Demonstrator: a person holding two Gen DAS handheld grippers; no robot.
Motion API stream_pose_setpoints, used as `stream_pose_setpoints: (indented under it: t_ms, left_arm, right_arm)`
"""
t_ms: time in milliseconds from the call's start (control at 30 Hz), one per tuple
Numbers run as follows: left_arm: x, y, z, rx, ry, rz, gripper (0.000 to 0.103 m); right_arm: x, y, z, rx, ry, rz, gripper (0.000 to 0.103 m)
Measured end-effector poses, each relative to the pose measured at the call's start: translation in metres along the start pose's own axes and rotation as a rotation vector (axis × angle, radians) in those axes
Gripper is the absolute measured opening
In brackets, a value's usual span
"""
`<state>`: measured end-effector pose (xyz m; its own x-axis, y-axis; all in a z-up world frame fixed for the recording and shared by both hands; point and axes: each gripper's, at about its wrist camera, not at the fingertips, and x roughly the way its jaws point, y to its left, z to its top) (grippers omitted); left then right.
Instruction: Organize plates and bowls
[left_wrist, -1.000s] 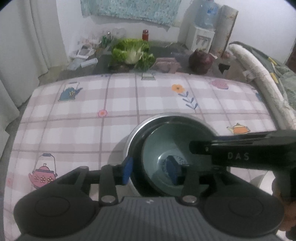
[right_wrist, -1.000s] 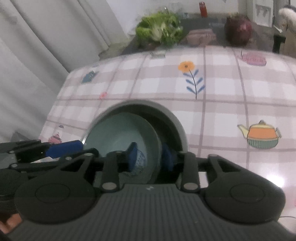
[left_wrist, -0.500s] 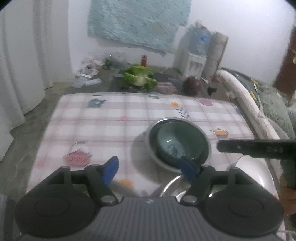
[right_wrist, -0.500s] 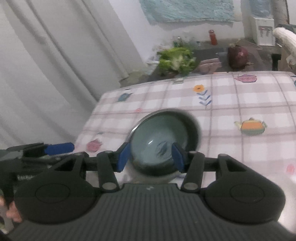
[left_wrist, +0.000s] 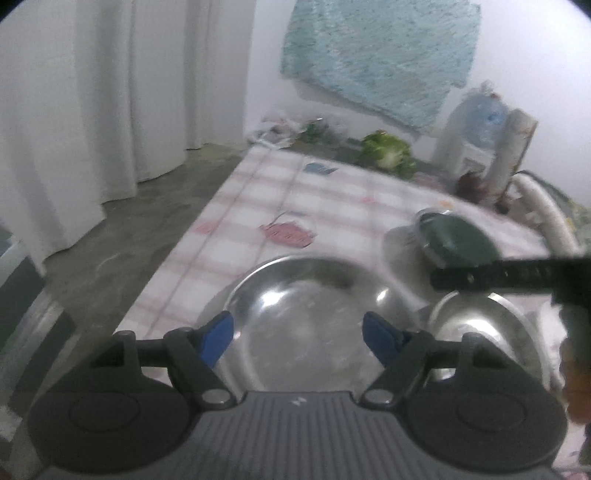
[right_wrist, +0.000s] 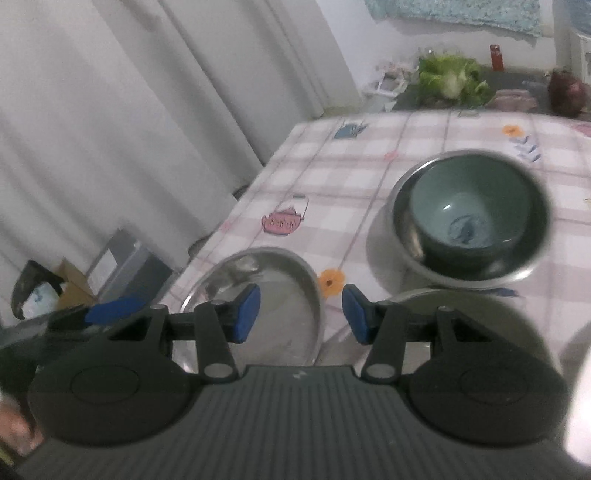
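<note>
A checked tablecloth (right_wrist: 369, 177) covers the table. On it, a green bowl (right_wrist: 469, 210) sits nested inside a steel bowl (right_wrist: 532, 258), well beyond both grippers. A steel plate (left_wrist: 303, 317) lies nearer, with a second steel bowl (left_wrist: 484, 332) beside it. The left gripper (left_wrist: 297, 334) hovers wide open over the plate, empty. The right gripper (right_wrist: 301, 314) is open too, empty.

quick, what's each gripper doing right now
Left gripper: open, holding nothing.
Right gripper: open, holding nothing.
</note>
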<state>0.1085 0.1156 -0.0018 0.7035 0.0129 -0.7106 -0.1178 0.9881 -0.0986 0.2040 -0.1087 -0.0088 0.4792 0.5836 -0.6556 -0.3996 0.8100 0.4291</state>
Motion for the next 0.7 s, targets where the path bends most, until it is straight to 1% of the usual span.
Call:
stream_pose_setpoints:
  t_ms: [67,100,133,233,300,333,500,533,600,700]
  left_arm:
    - [0.009,0.0,-0.006,0.013,0.008,0.04,0.074]
    - [0.014,0.0,-0.009,0.014,0.016,0.058,0.07]
    - [0.017,0.001,-0.012,0.012,0.022,0.066,0.069]
    - [0.028,0.006,-0.016,-0.006,0.036,0.063,0.062]
    - [0.032,0.008,-0.017,-0.013,0.038,0.058,0.055]
    - [0.033,0.009,-0.018,-0.013,0.041,0.057,0.054]
    - [0.038,0.014,-0.018,-0.022,0.05,0.057,0.035]
    - [0.039,0.016,-0.018,-0.026,0.052,0.057,0.033]
    - [0.039,0.018,-0.019,-0.034,0.056,0.054,0.026]
    - [0.042,0.022,-0.02,-0.043,0.068,0.045,0.021]
  right_arm:
    - [0.018,0.002,0.001,-0.009,0.022,-0.027,0.048]
    - [0.026,0.003,0.002,-0.011,0.032,-0.042,0.048]
    - [0.035,0.002,0.004,-0.016,0.042,-0.055,0.047]
    - [0.053,0.0,0.008,-0.031,0.064,-0.083,0.047]
    - [0.06,-0.002,0.011,-0.035,0.078,-0.094,0.046]
    - [0.063,-0.003,0.012,-0.037,0.083,-0.096,0.045]
    - [0.076,-0.005,0.018,-0.047,0.11,-0.092,0.035]
    - [0.079,-0.005,0.019,-0.048,0.117,-0.088,0.031]
    - [0.082,-0.004,0.02,-0.05,0.127,-0.081,0.028]
    - [0.088,-0.001,0.02,-0.061,0.138,-0.071,0.023]
